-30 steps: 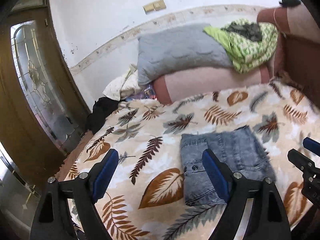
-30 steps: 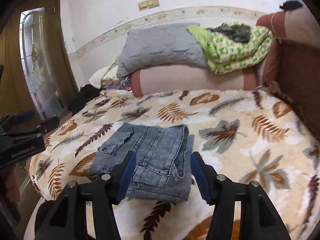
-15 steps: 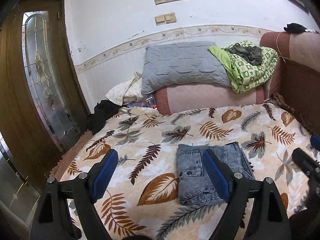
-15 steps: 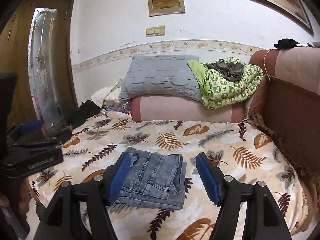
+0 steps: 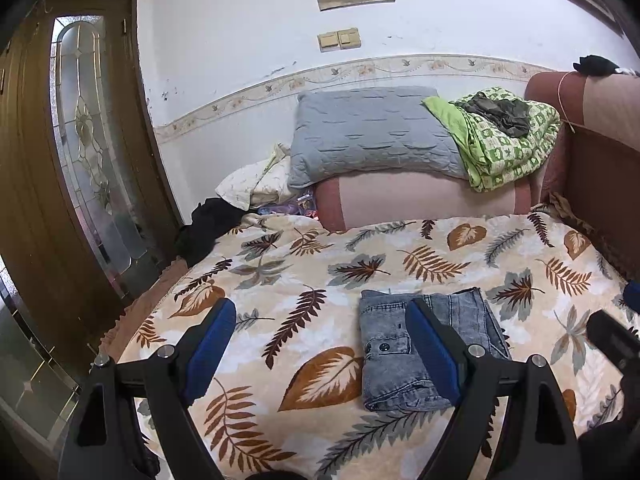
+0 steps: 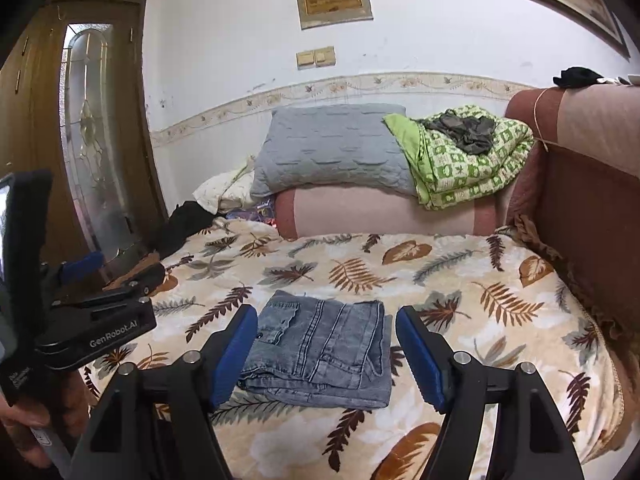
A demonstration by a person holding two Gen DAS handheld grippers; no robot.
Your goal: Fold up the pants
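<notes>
The grey-blue denim pants (image 5: 396, 352) lie folded into a compact rectangle on the leaf-patterned blanket (image 5: 304, 280); they also show in the right wrist view (image 6: 320, 356). My left gripper (image 5: 320, 344) is open and empty, held above the blanket to the left of the pants. My right gripper (image 6: 326, 348) is open and empty, held back from and above the pants. The left gripper's body shows at the left of the right wrist view (image 6: 92, 320). The right gripper's tip shows at the right edge of the left wrist view (image 5: 612, 336).
A pink bolster (image 6: 380, 212) with a grey pillow (image 6: 328, 152) and green patterned quilt (image 6: 468, 160) lies along the far wall. A brown headboard (image 6: 584, 184) borders the right. A wooden door with a glass panel (image 5: 88, 160) stands left. Dark clothing (image 5: 204, 224) sits at the bed's far left corner.
Both grippers have pulled back and risen away from the folded pants, so the pants look smaller and more wall shows. The pants have not moved.
</notes>
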